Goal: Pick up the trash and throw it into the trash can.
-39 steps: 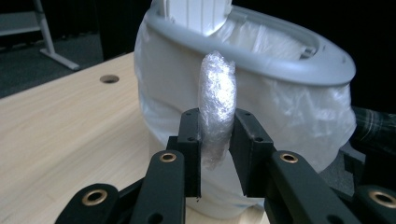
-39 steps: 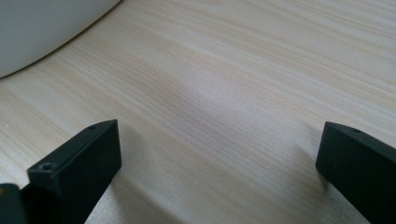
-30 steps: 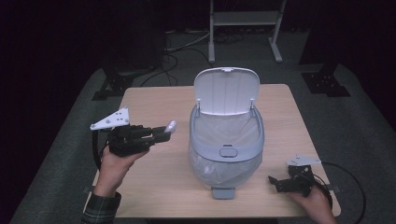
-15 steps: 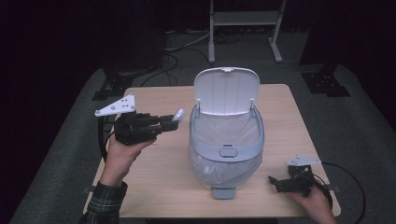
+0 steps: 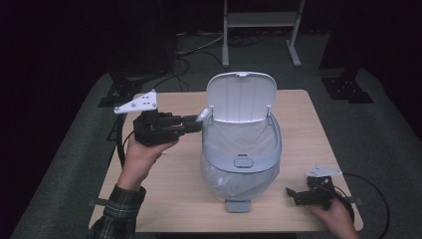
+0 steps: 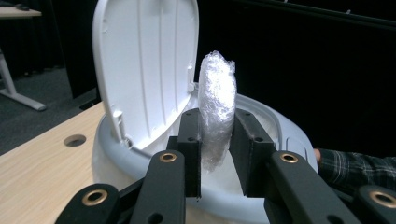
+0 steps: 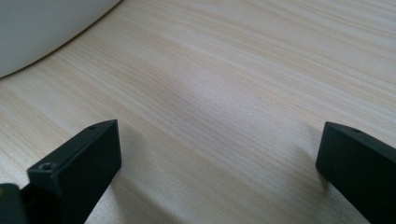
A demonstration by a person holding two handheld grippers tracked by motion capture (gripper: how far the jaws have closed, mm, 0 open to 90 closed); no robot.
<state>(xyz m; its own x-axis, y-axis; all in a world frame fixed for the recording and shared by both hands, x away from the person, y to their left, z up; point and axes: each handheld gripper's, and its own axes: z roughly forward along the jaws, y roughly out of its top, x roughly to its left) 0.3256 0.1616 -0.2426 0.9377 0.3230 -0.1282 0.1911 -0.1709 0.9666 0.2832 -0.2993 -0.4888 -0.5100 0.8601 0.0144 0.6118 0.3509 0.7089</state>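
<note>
A white pedal bin (image 5: 241, 149) stands mid-table with its lid (image 5: 241, 96) raised and a clear liner inside. My left gripper (image 5: 195, 122) hovers at the bin's left rim, shut on a crumpled wad of clear plastic wrap (image 5: 203, 115). In the left gripper view the plastic wad (image 6: 216, 109) stands upright between the jaws, in front of the open lid (image 6: 144, 65) and the bin's rim (image 6: 275, 123). My right gripper (image 5: 293, 195) rests low on the table at the front right, jaws wide apart, with bare wood (image 7: 224, 102) between them.
The bin's foot pedal (image 5: 238, 205) points toward the table's front edge. A cable hole (image 6: 74, 140) sits in the wooden tabletop (image 5: 164, 194) left of the bin. A metal stand (image 5: 259, 30) and dark floor lie behind the table.
My left gripper has carried the plastic wad rightward and slightly away, from mid-left of the table to the bin's left rim. The right gripper has stayed put.
</note>
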